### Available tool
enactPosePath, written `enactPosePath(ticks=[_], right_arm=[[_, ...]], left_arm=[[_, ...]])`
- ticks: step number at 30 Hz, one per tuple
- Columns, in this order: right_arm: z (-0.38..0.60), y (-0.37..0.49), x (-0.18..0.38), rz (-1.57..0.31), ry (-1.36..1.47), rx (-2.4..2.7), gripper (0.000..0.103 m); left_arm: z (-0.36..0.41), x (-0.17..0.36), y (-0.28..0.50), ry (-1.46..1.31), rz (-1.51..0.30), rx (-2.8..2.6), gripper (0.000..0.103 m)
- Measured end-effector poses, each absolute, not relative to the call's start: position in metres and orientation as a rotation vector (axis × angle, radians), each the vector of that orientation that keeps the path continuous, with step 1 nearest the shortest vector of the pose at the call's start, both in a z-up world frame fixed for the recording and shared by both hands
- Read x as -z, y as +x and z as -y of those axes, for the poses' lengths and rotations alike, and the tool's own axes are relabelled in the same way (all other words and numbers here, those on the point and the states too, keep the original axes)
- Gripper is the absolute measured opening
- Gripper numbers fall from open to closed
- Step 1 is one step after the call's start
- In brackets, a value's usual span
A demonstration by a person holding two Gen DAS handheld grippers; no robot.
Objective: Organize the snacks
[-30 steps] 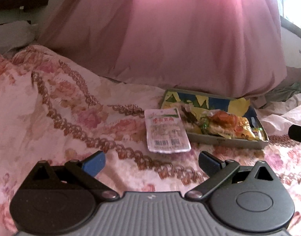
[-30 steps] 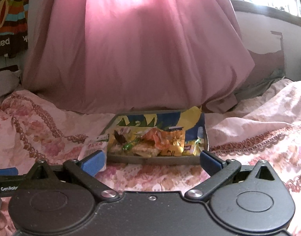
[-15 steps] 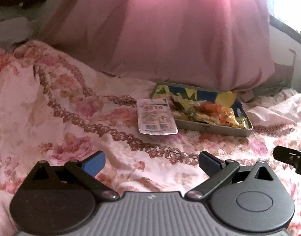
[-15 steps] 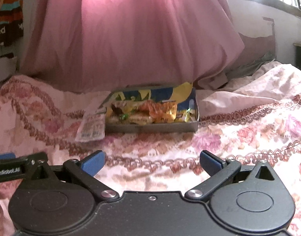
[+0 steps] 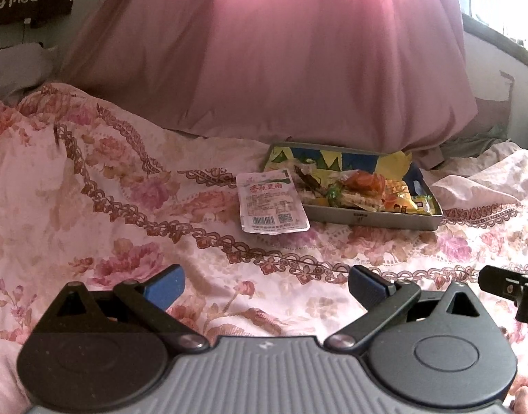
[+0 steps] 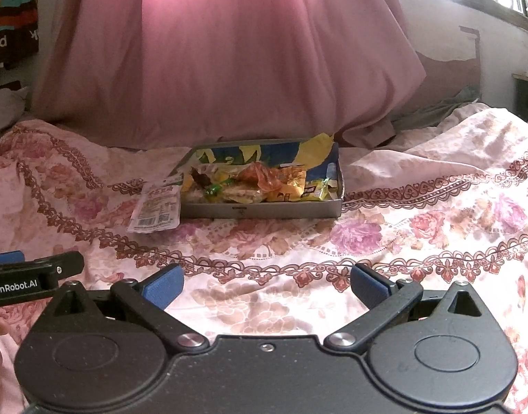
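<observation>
- The right gripper [image 5: 512, 288], right of the left gripper, is cut off by the frame edge; its jaws are out of sight.
- Print on the white snack packet [image 5: 271, 200] ahead is too small to read.
- The tray [image 6: 264, 208] floor is hidden under the heaped wrappers [image 6: 260, 186].

The left gripper [image 6: 36, 277], seen from the right wrist camera, bore "GenRobot.AI" in white on its black side. A dark hanging [image 5: 19, 0] on the wall read "paul fra", mirrored and cut off. The white snack packet [image 5: 272, 205] carried red characters too small to read, a barcode and a QR code.
</observation>
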State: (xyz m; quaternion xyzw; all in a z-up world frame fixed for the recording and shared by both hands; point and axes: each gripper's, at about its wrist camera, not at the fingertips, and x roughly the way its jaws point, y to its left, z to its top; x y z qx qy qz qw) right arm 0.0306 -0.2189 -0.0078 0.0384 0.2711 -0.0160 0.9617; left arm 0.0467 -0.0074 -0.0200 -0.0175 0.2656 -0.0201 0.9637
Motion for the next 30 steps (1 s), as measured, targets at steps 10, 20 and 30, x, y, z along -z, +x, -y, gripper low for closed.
enactPosePath(ticks=[10, 20, 30], right_arm=[[0.2186, 0.0317, 0.0084, -0.554, 0.078, 0.035, 0.102], [0.2188, 0.0317, 0.0084, -0.555, 0.078, 0.036, 0.102], [0.2188, 0.0318, 0.0083, -0.555, 0.077, 0.035, 0.102]], left_arm=[[0.0080, 0.0215, 0.0471, -0.029, -0.541, 0.041, 0.103], [0.0079, 0.0217, 0.0476, -0.029, -0.541, 0.041, 0.103], [0.0081, 0.0214, 0.0474, -0.028, -0.542, 0.042, 0.103]])
